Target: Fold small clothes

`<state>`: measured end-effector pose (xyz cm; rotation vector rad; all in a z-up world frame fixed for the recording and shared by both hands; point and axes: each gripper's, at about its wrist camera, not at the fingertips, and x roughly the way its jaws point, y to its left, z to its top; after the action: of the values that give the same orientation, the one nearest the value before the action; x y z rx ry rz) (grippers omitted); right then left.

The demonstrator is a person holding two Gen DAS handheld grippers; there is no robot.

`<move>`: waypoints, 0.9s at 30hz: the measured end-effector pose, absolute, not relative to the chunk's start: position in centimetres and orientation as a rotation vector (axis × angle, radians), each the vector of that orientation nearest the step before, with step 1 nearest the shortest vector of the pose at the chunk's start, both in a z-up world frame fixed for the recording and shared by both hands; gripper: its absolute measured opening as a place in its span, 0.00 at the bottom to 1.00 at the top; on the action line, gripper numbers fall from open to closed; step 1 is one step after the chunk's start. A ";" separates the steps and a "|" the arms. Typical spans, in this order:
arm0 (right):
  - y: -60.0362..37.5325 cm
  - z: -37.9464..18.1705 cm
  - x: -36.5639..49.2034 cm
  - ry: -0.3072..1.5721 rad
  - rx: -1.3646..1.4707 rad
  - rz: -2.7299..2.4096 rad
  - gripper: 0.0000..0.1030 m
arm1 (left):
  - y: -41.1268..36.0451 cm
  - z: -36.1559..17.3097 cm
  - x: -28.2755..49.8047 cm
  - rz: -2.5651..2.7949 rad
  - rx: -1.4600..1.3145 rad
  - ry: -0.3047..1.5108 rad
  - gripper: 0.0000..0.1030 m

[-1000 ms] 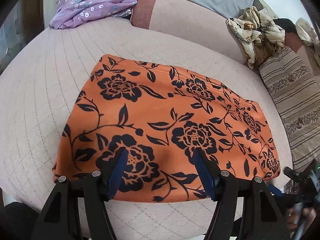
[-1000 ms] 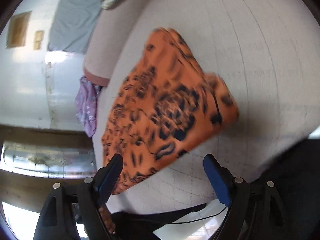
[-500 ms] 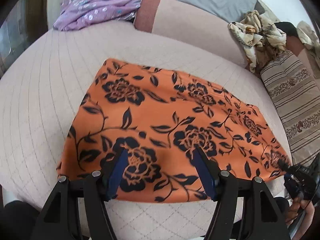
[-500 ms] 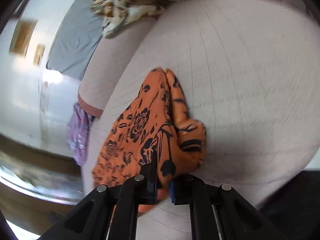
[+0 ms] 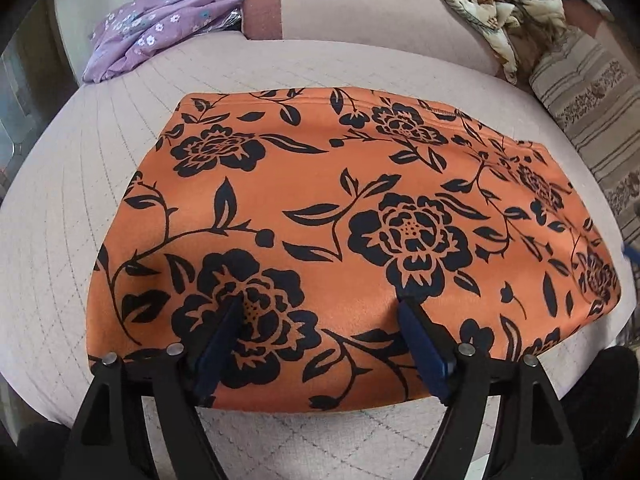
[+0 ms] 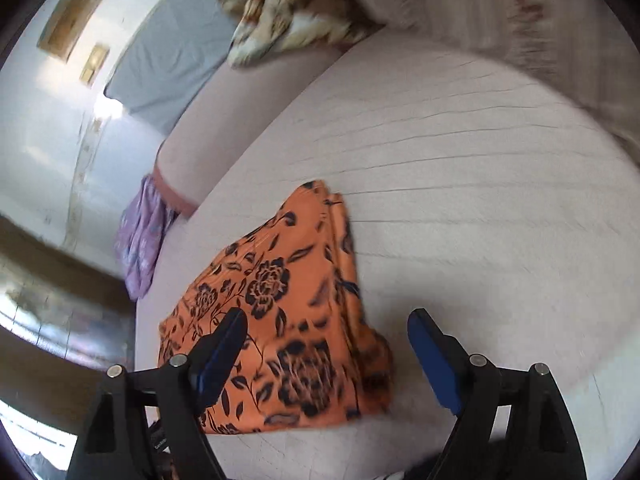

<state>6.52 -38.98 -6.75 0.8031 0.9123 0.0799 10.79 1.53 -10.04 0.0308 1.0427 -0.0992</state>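
Note:
An orange garment (image 5: 340,220) with black flowers lies folded and flat on the pink quilted cushion (image 5: 60,200). My left gripper (image 5: 320,302) hovers over its near edge with the jaws opening. The fabric lies under and between the blue pads (image 5: 420,344), which do not press on it. In the right wrist view the same garment (image 6: 280,320) shows its layered end. My right gripper (image 6: 326,314) stands above that end, its jaws opening wide, with the near corner below them and nothing pinched.
A purple flowered garment (image 5: 160,28) lies at the far left by the bolster (image 5: 360,8). A crumpled beige patterned cloth (image 5: 500,12) and a striped cushion (image 5: 592,120) sit at the far right. The quilted surface (image 6: 480,200) spreads right of the orange garment.
My right gripper was shut on the garment's bunched corner half a second ago; it has let go and drawn back. The left gripper has sunk closer to the fabric and its jaws stand wider.

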 end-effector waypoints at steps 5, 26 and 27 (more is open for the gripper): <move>-38.0 -10.0 15.2 1.046 0.725 0.179 0.81 | 1.3 -10.2 10.6 -0.107 0.054 1.042 0.81; -32.0 -4.7 14.1 0.931 0.403 0.043 0.68 | 4.5 -6.0 9.6 -0.127 -0.074 0.940 0.89; -30.7 -3.7 13.5 0.908 0.406 0.095 0.69 | 6.1 -5.1 9.2 -0.101 -0.117 0.913 0.89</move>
<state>13.45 -30.73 -3.74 0.4055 0.9082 0.0953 9.24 6.14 -5.09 -0.1174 0.9131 -0.1012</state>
